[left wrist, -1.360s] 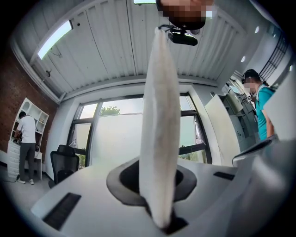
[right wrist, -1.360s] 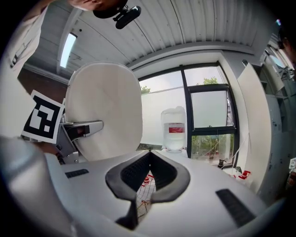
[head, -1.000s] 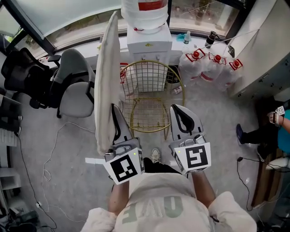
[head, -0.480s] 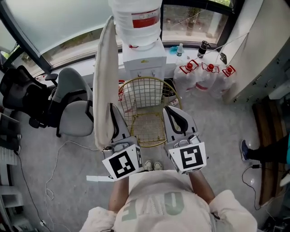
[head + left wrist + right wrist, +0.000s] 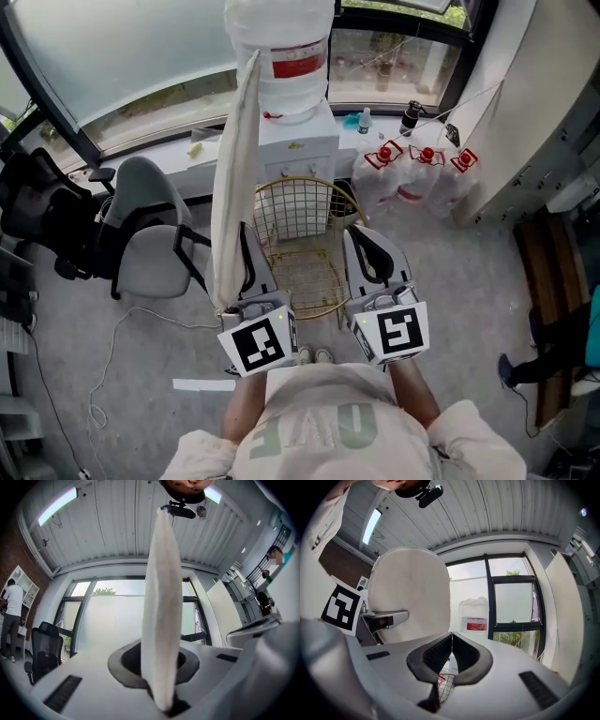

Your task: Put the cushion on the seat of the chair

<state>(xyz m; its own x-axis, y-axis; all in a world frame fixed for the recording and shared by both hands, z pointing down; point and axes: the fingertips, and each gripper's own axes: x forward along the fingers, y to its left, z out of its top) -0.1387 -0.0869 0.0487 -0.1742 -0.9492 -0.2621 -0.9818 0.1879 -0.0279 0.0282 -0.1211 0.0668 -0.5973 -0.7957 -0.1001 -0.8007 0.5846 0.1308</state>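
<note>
This looks like an office or a workroom. 2 swivel chairs stand near the window, a grey office chair (image 5: 141, 234) and a black office chair (image 5: 33, 211). A water dispenser (image 5: 298, 178) with a big bottle (image 5: 281, 47) on top stands under a wide window (image 5: 112, 66). 3 spare water jugs (image 5: 412, 178) sit beside it on the grey floor (image 5: 141, 375). Overhead, a ribbed panel ceiling (image 5: 122, 522) carries long strip lights (image 5: 57, 506). A person (image 5: 10, 616) stands at white shelves (image 5: 26, 581) at the side.
</note>
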